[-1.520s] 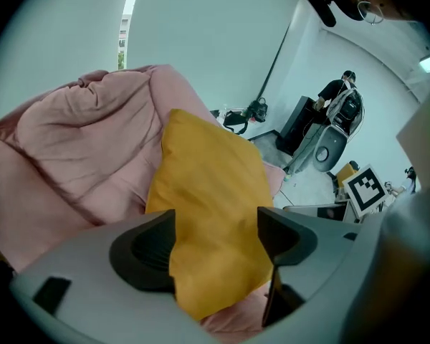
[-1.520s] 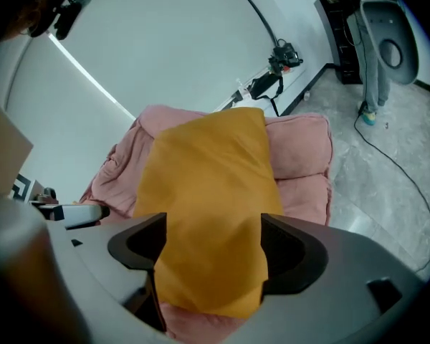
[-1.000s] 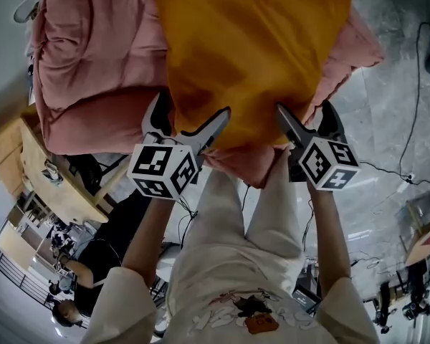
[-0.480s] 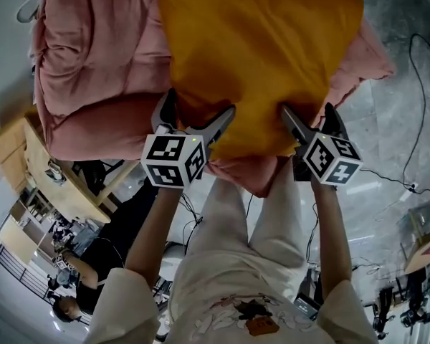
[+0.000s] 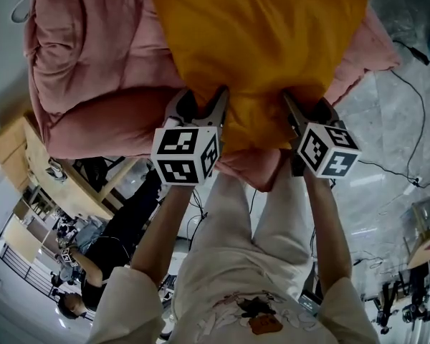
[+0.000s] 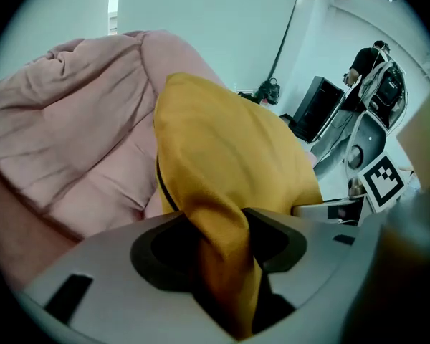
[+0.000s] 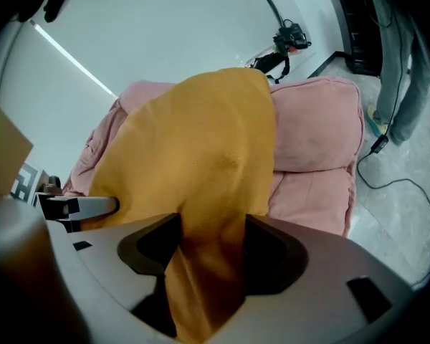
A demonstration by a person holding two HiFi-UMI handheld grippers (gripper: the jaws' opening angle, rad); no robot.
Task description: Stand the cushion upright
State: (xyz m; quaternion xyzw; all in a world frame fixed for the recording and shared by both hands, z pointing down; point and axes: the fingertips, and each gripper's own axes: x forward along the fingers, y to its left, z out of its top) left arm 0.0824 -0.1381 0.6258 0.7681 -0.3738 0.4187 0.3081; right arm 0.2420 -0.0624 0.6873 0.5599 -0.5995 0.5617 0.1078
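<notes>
An orange cushion lies flat on a pink padded seat, its near edge towards me. My left gripper pinches that edge on the left and my right gripper pinches it on the right. Both pairs of jaws have just been closing, with cushion fabric between them. In the left gripper view a bunched fold of the cushion is pressed in the left gripper. The right gripper view shows the cushion squeezed the same way in the right gripper.
The pink seat bulges around the cushion on both sides. Cables trail over the grey floor at right. A wooden piece of furniture stands at left, with people beyond it. My own legs are just below the seat's edge.
Both grippers have sunk onto the cushion's near edge. Their jaws stood wide apart astride it before and are now closed on the fabric.
</notes>
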